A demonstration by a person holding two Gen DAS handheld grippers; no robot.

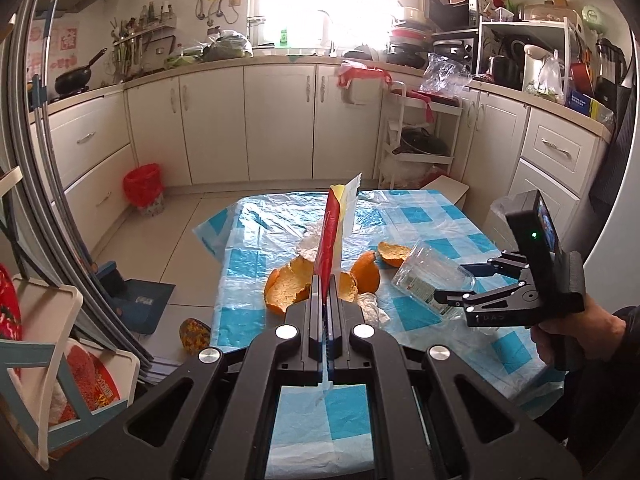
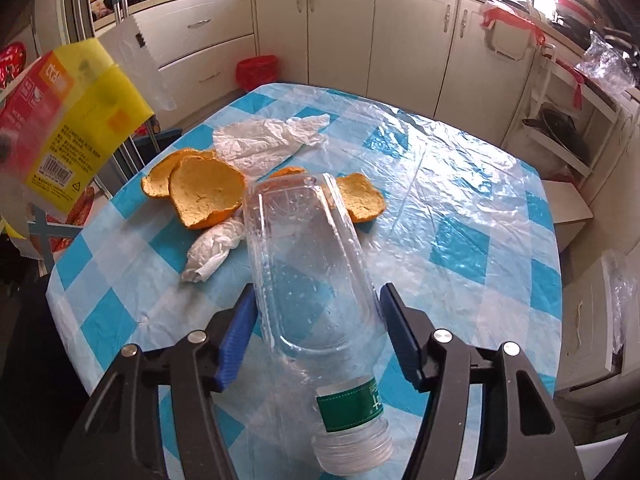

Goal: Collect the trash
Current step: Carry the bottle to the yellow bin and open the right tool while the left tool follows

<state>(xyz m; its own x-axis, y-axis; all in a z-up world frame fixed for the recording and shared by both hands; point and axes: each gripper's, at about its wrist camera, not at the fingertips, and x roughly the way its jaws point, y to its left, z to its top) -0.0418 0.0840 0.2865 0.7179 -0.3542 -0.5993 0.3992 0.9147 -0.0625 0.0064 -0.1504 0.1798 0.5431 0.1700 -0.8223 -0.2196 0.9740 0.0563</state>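
My left gripper is shut on a red and yellow snack wrapper, held edge-on above the table; the wrapper also shows in the right wrist view at the left. My right gripper is open, its blue pads either side of a clear plastic bottle lying on the table, cap end toward the camera. In the left wrist view the right gripper straddles the bottle. Orange peels and crumpled tissue lie on the blue checked tablecloth.
A crumpled clear plastic bag lies at the table's far side. A red-lined trash bin stands on the floor by the cabinets. A white rack and a cardboard box stand beyond the table.
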